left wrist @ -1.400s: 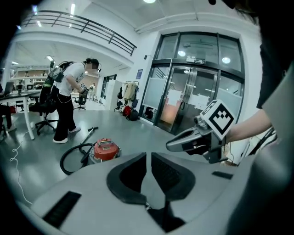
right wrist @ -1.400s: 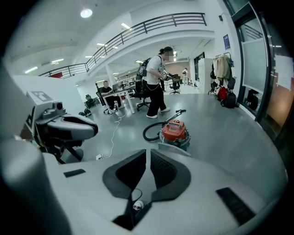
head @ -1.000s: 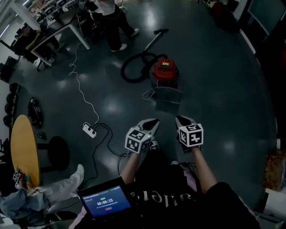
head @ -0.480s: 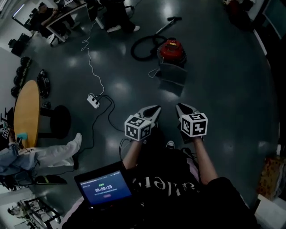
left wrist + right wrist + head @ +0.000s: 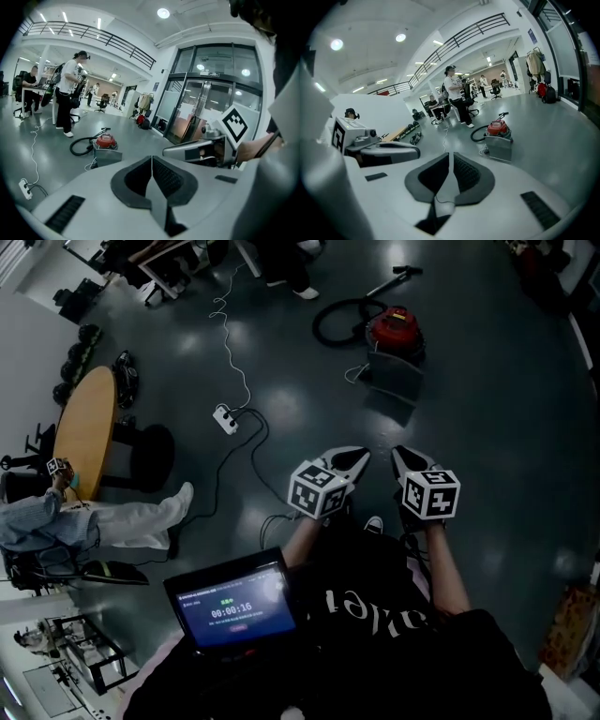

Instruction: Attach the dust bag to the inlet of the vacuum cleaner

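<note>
Both left gripper and right gripper: fingers pressed together, empty | dust bag well apart ahead, beside vacuum cleaner.

Surroundings: open office hall with a dark glossy floor.
One round wooden table stood at the left, with a black round stool just beside it. A seated person in light trousers stretched their legs out near the stool. A white power strip lay on the floor, a white cable running from it toward the desks and a black cable looping away. A lit screen showed a timer. A standing person in a white top, glass doors and a balcony railing were also present.
</note>
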Demonstrator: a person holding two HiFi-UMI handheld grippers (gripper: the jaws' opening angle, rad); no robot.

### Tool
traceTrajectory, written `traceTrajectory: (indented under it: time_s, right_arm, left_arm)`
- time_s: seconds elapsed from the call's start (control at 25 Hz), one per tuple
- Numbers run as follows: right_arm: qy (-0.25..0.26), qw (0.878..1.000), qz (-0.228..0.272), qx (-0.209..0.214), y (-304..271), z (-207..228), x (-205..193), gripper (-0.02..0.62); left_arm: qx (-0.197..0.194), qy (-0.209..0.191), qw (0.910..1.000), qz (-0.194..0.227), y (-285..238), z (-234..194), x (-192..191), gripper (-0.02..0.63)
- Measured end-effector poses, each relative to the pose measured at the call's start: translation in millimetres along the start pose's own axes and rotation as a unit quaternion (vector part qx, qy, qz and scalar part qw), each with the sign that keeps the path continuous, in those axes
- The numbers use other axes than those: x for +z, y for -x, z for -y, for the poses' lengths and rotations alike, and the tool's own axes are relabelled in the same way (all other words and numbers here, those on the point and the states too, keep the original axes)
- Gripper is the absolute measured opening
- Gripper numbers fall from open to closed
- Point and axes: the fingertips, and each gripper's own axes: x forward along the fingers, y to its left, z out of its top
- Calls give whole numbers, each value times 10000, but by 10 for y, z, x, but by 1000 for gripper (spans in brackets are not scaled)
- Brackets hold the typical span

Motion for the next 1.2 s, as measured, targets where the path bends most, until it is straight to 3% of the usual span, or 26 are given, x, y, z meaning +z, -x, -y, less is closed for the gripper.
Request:
traceTrajectory:
  time_s: [0.8,1.2]
  right_arm:
    - [-70,9995,131,-269,0,-159,33,44]
    - [-56,9990,103,-423,-65,-171,0,44]
  left_arm:
    - [-451,-343,9982,-204,8,-12,75,12]
    - [-437,-207,9987,-152,46,-223,21,12]
